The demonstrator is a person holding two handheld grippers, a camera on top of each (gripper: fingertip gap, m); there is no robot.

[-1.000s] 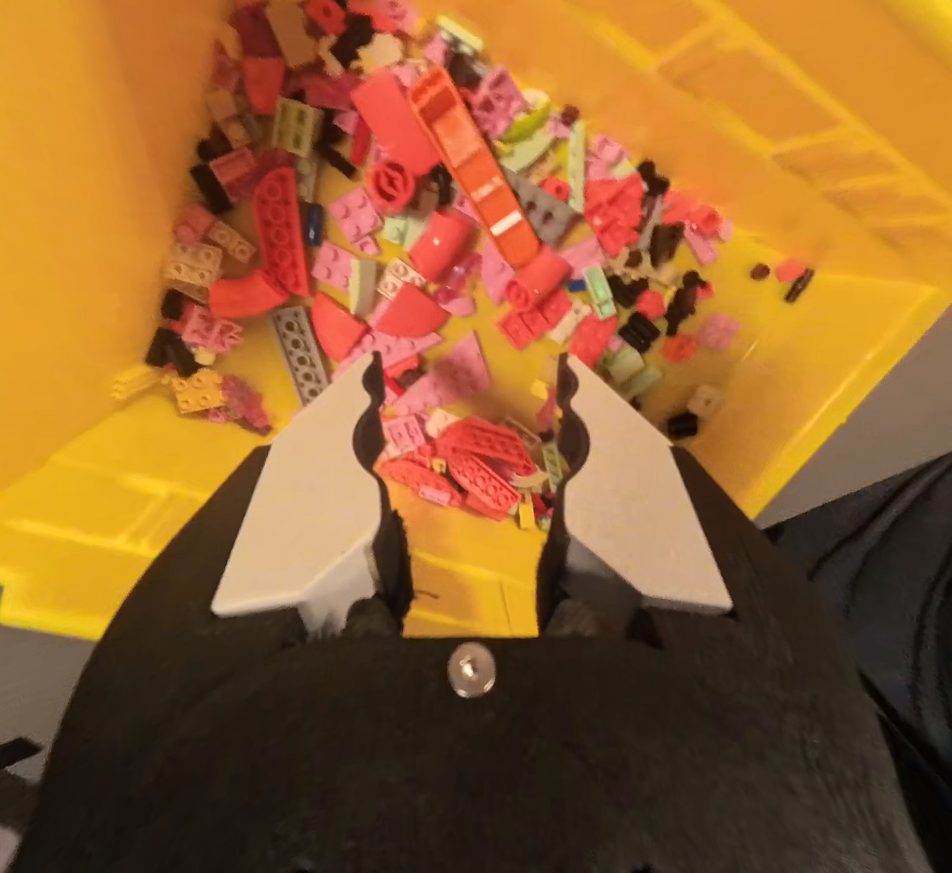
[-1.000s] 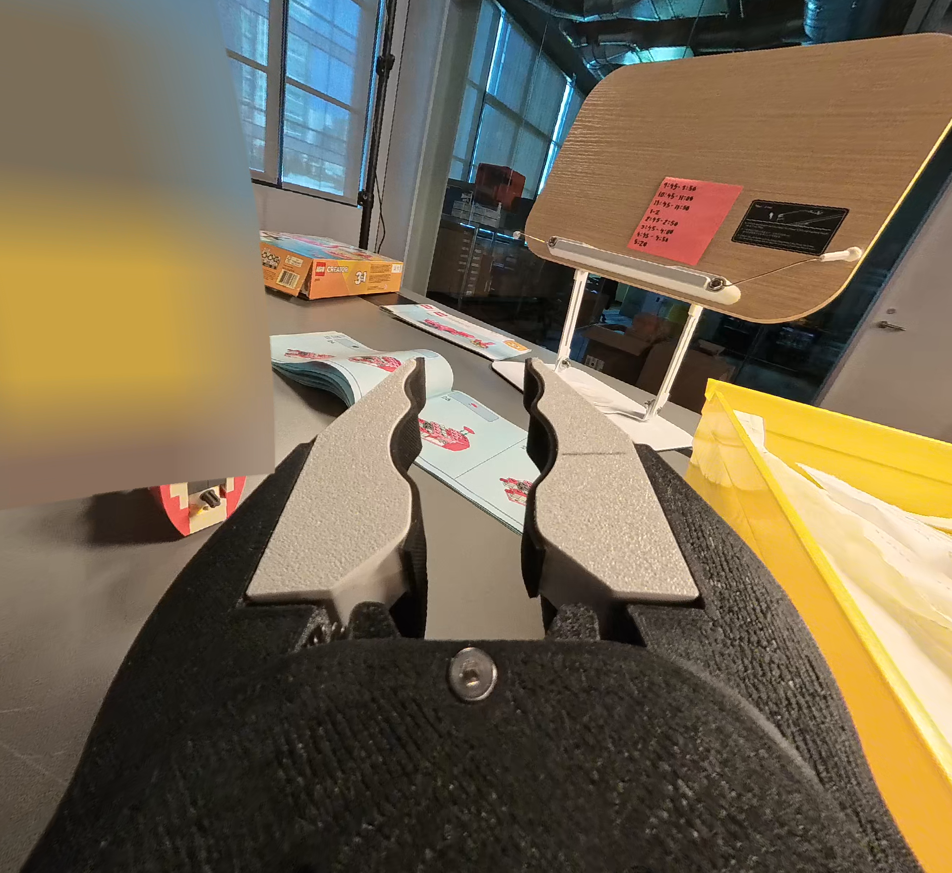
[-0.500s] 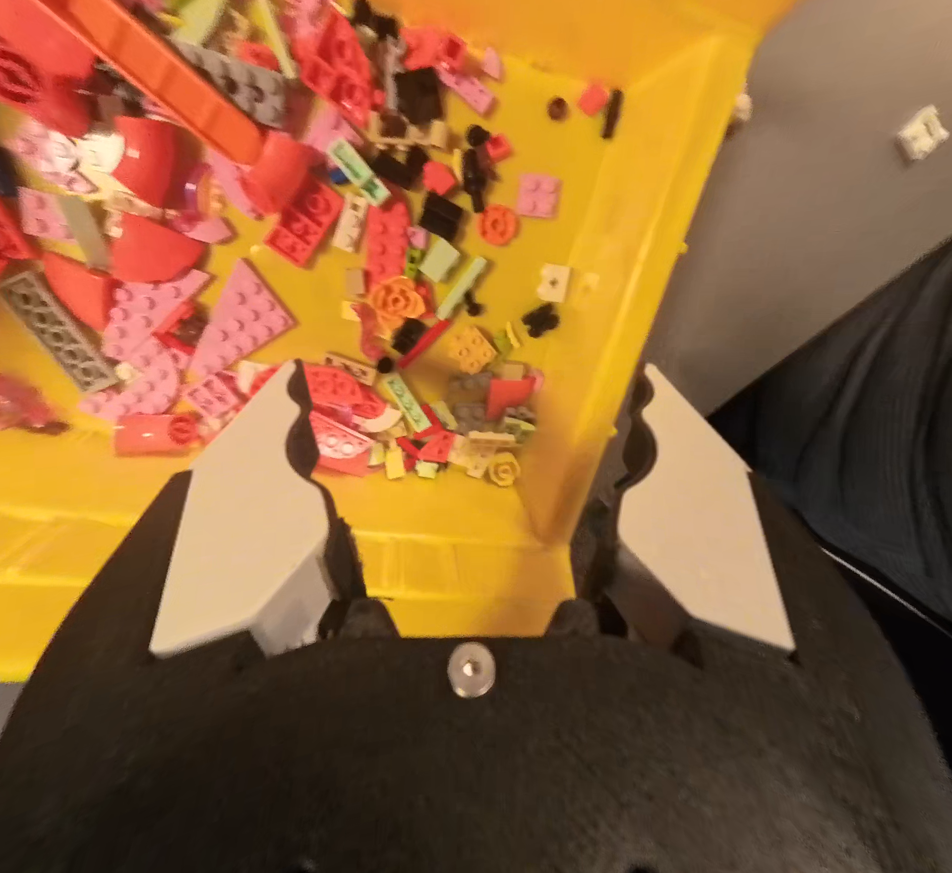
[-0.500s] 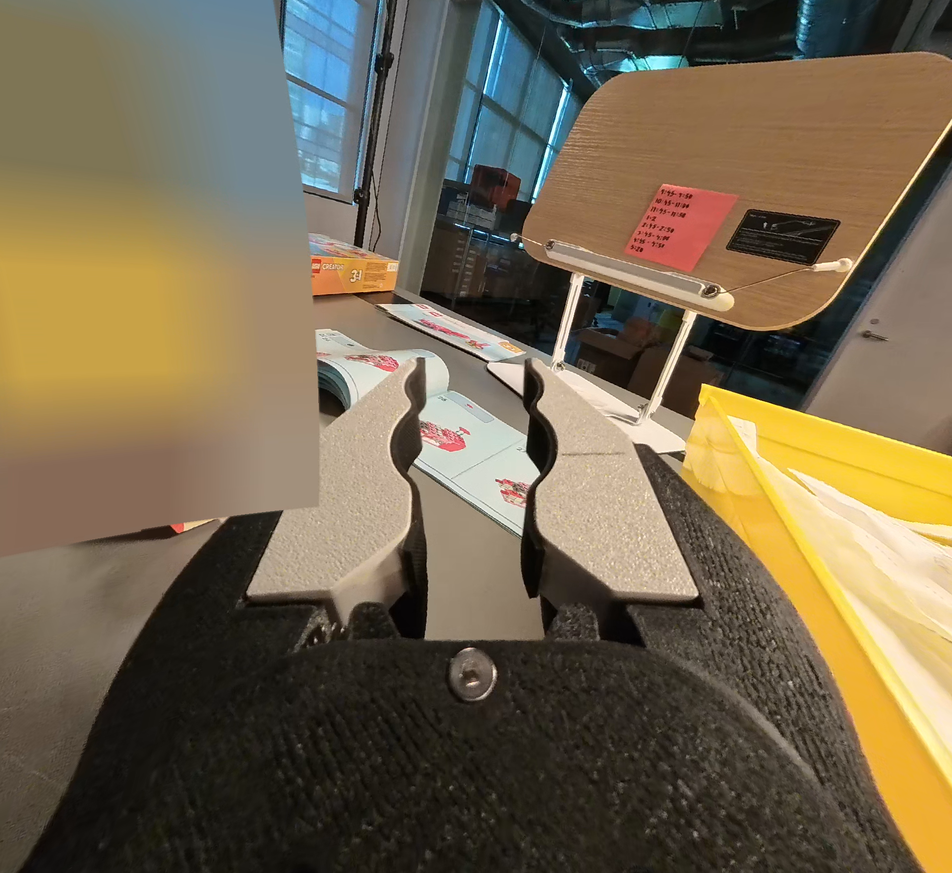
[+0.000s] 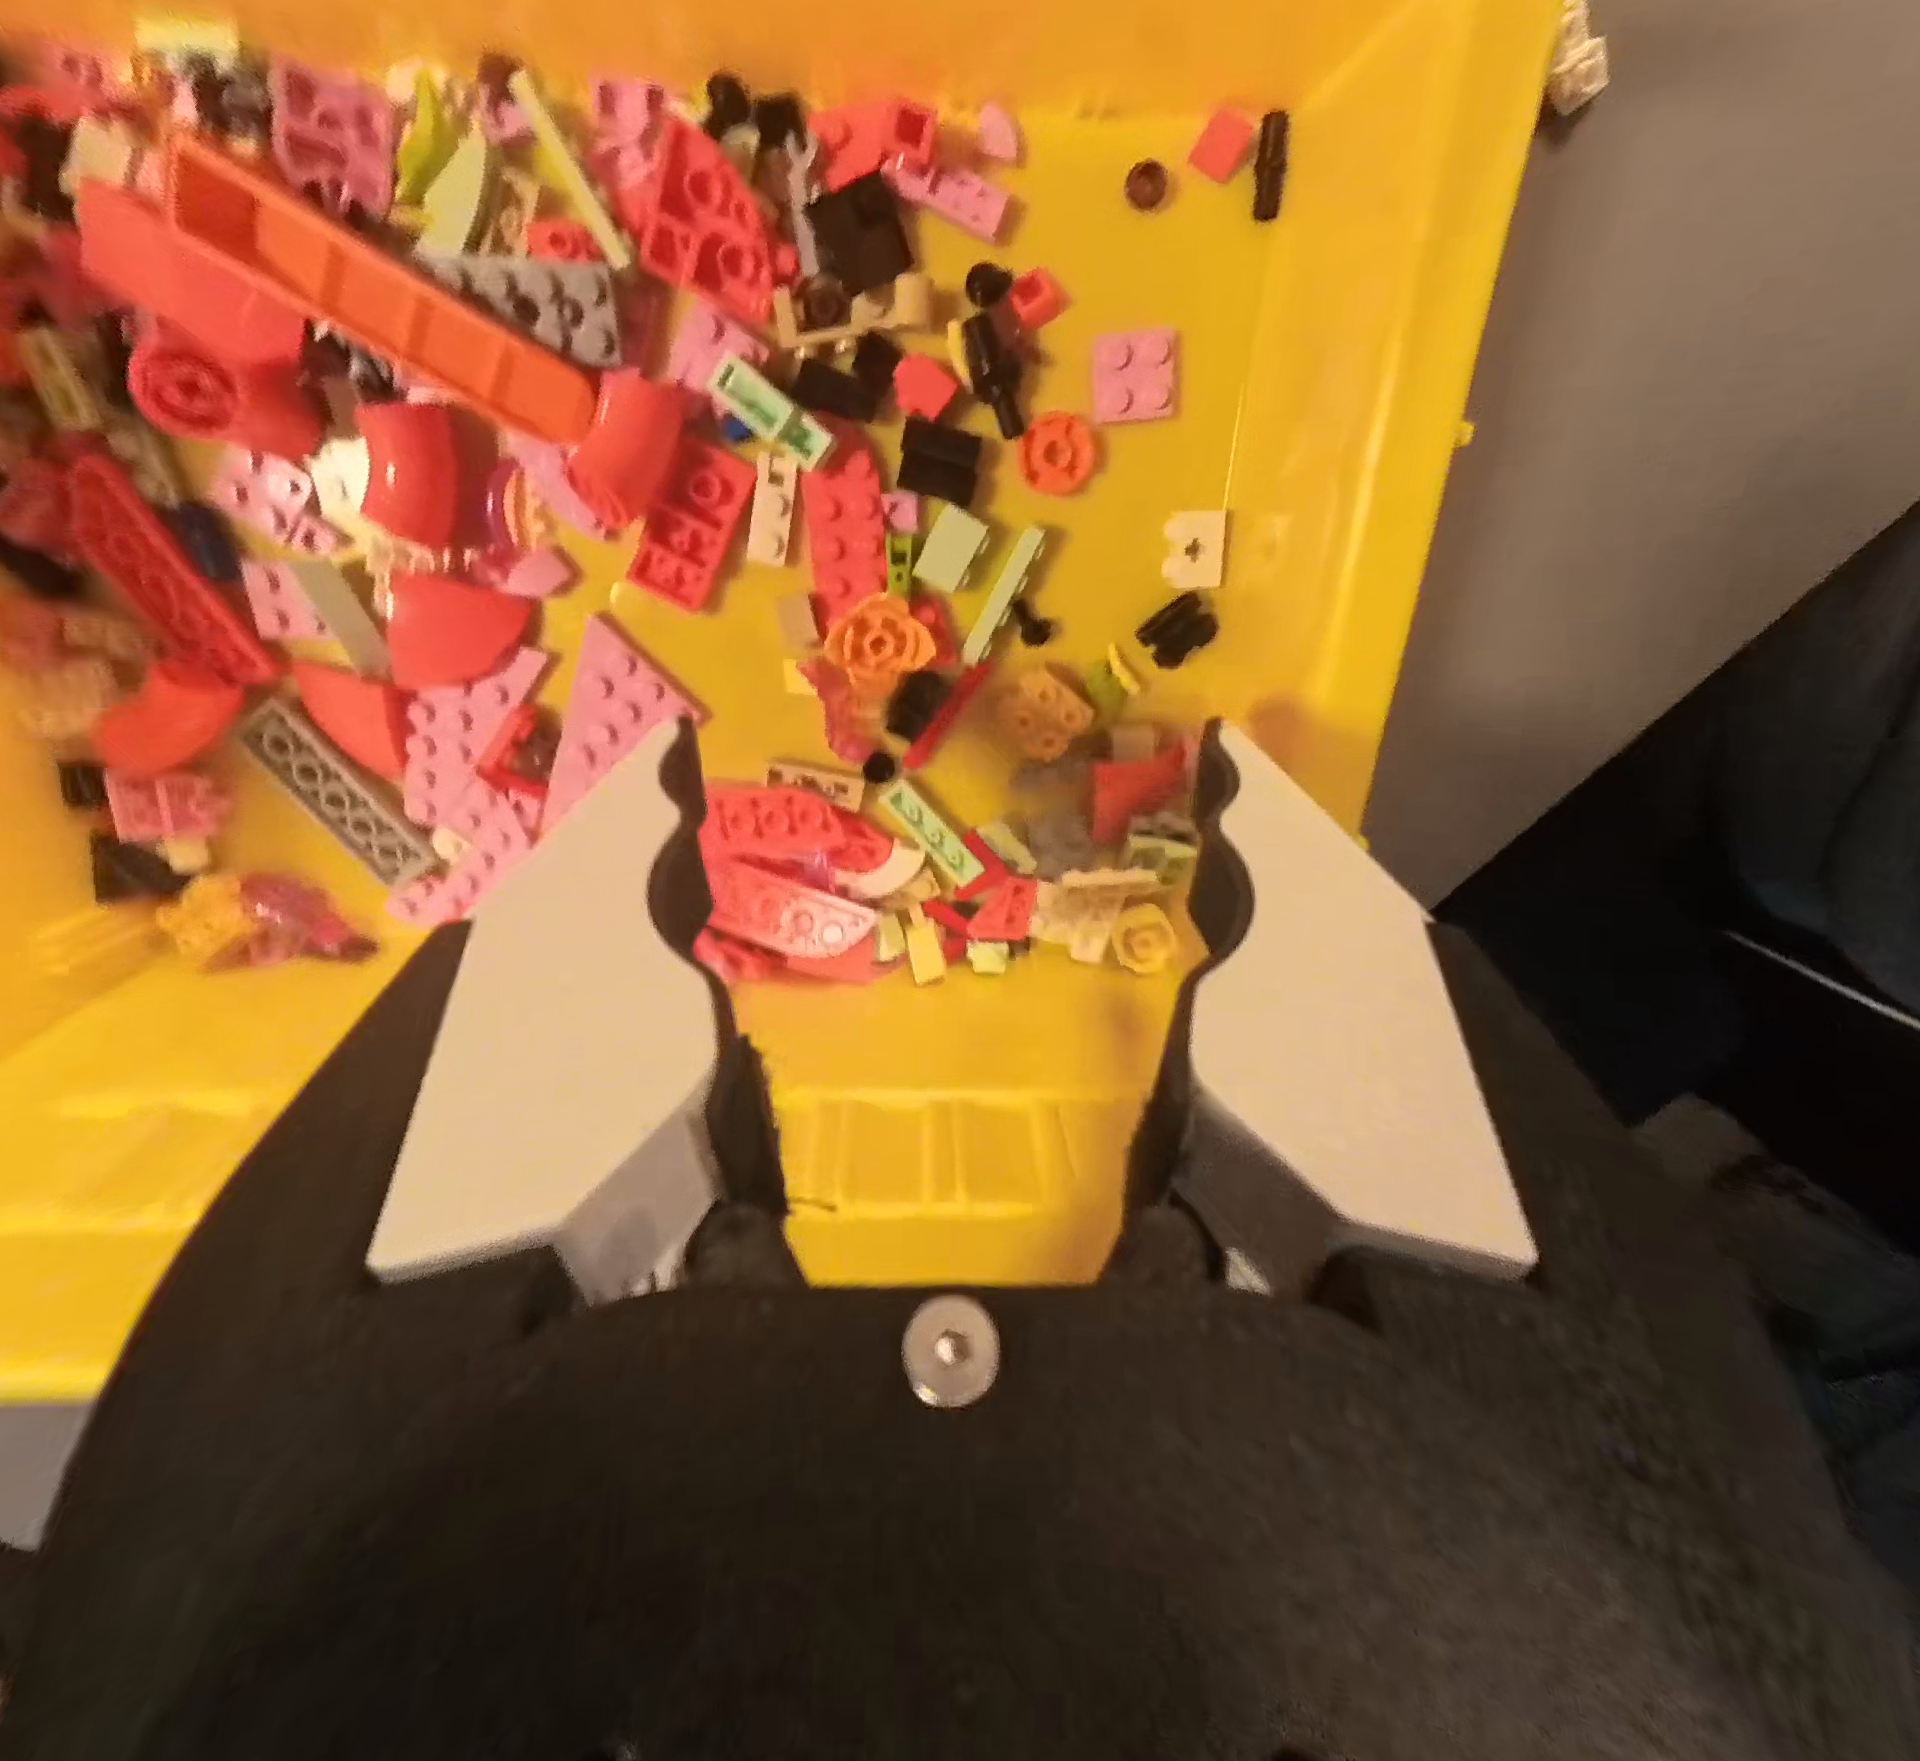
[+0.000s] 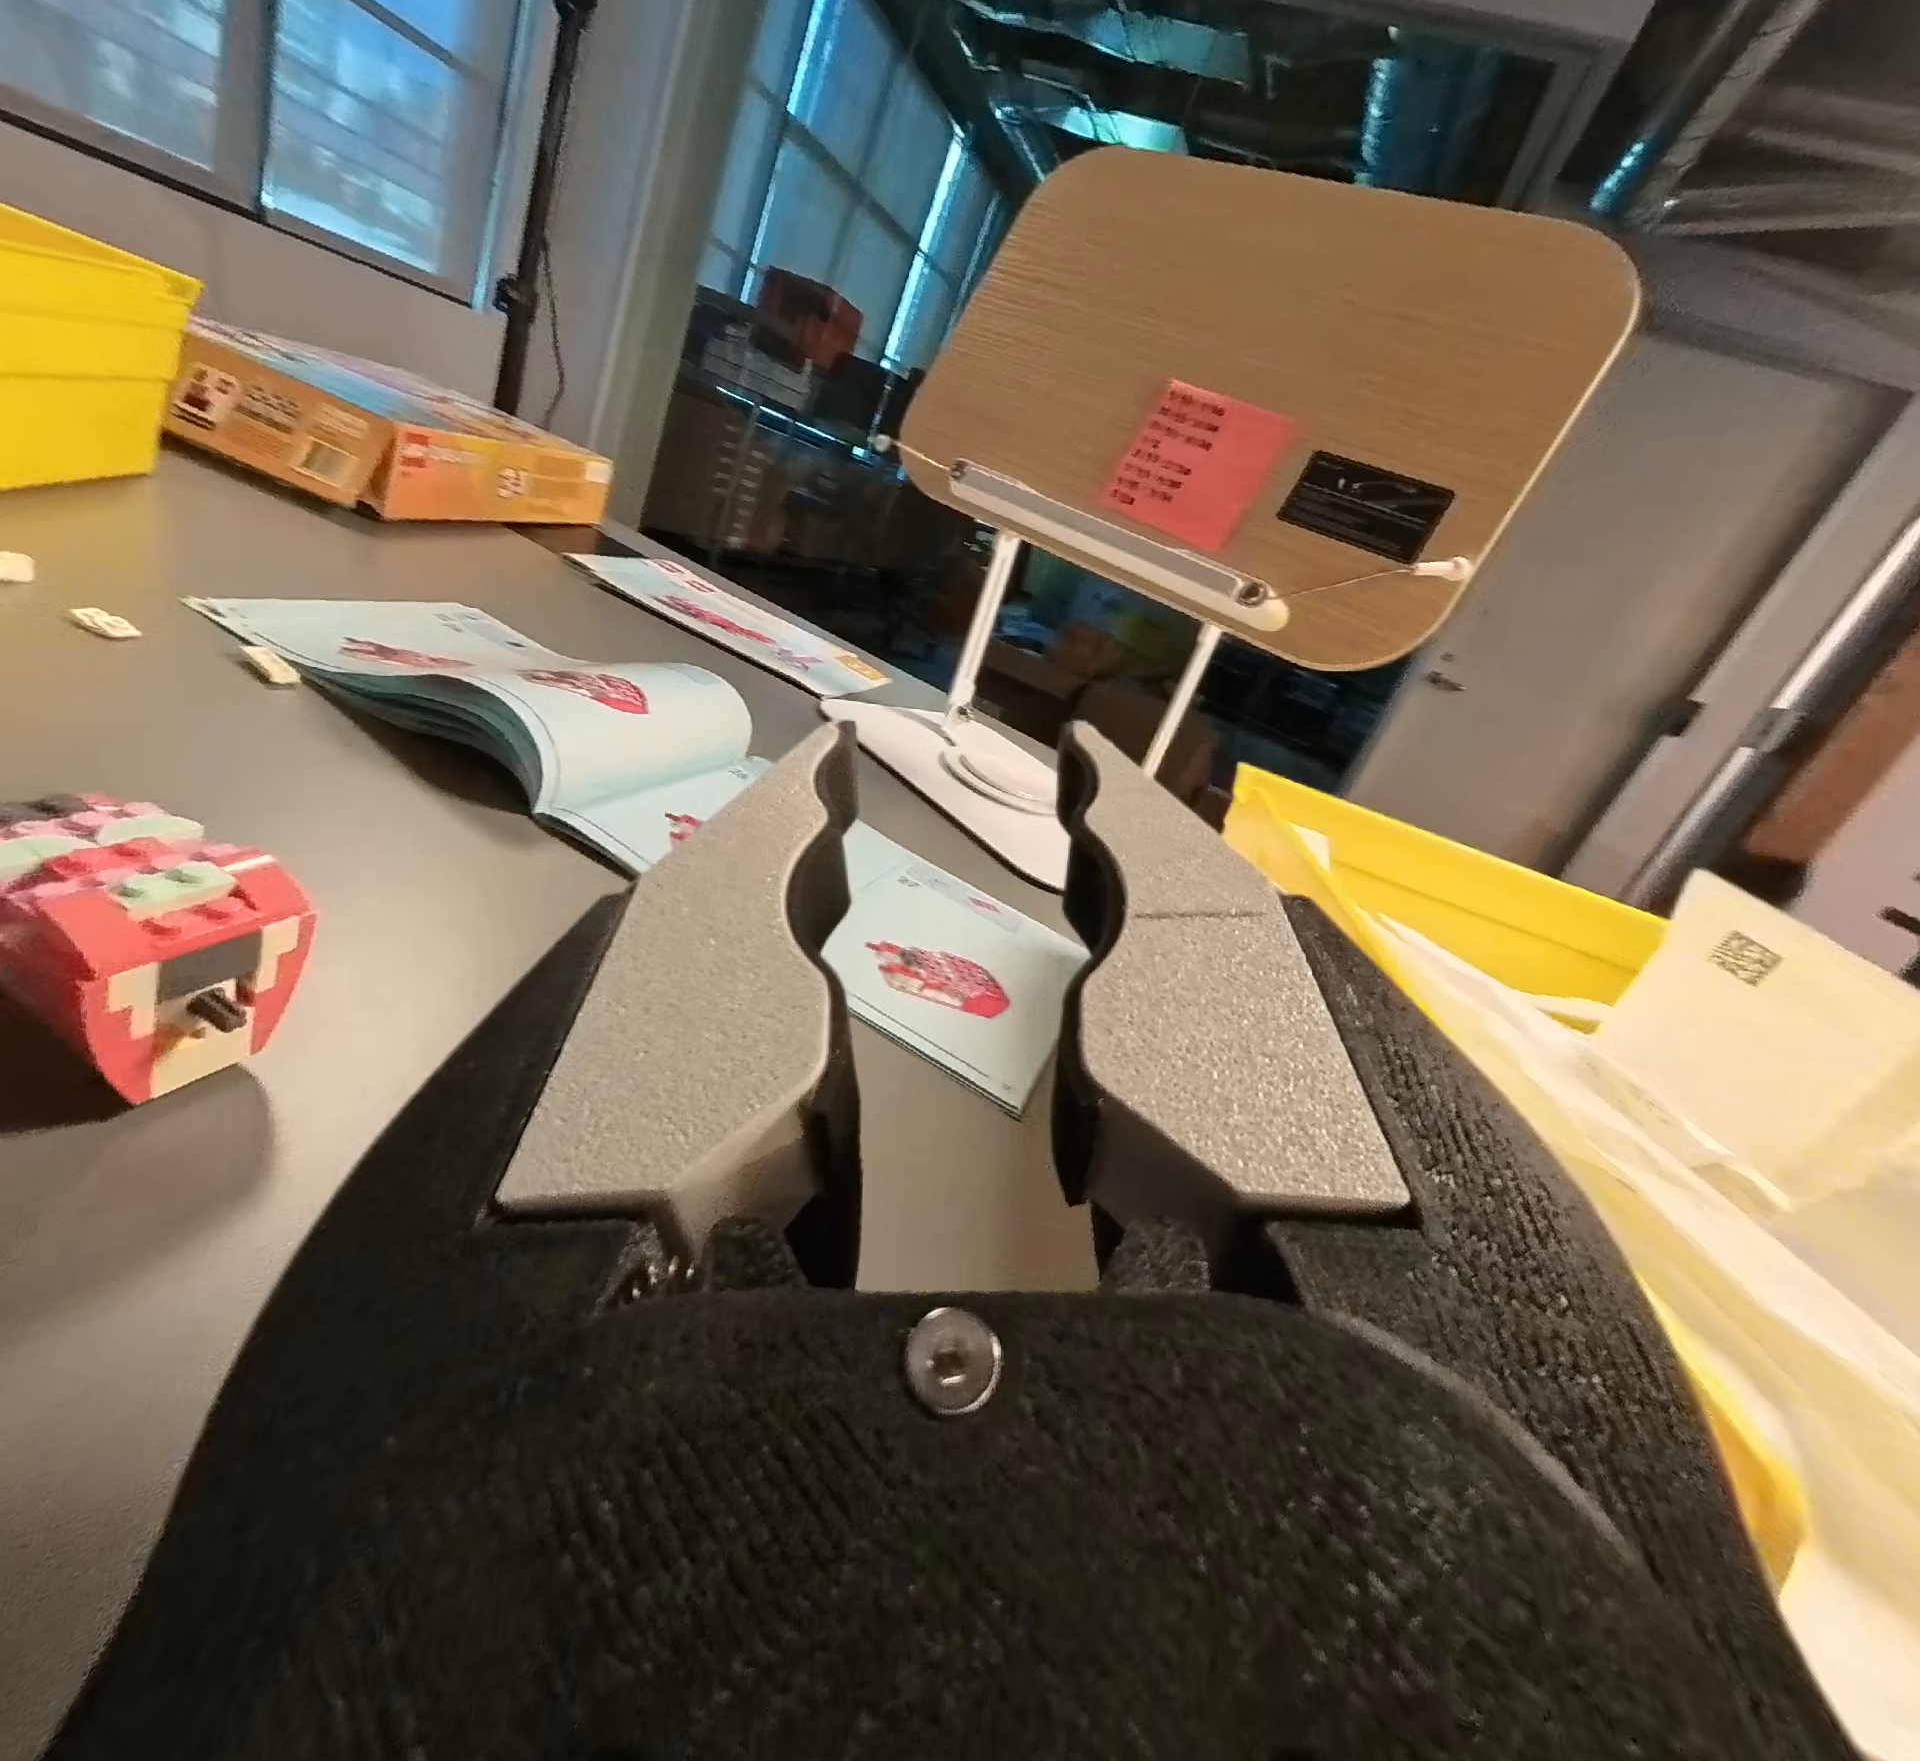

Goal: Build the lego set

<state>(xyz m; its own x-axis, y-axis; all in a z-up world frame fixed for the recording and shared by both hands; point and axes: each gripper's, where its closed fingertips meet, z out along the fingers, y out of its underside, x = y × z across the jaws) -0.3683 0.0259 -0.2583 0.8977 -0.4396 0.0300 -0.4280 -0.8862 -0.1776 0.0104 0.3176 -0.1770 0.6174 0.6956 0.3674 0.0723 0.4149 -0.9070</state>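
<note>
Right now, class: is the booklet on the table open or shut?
Open: the booklet lies with its pages spread on the table.

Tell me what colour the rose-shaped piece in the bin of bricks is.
Orange. The rose-shaped piece shows best in the left wrist view, lying on the yellow bin floor.

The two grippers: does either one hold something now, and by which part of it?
Neither holds anything. The left gripper is open above loose toy bricks in a yellow bin. The right gripper is open above the table.
</note>
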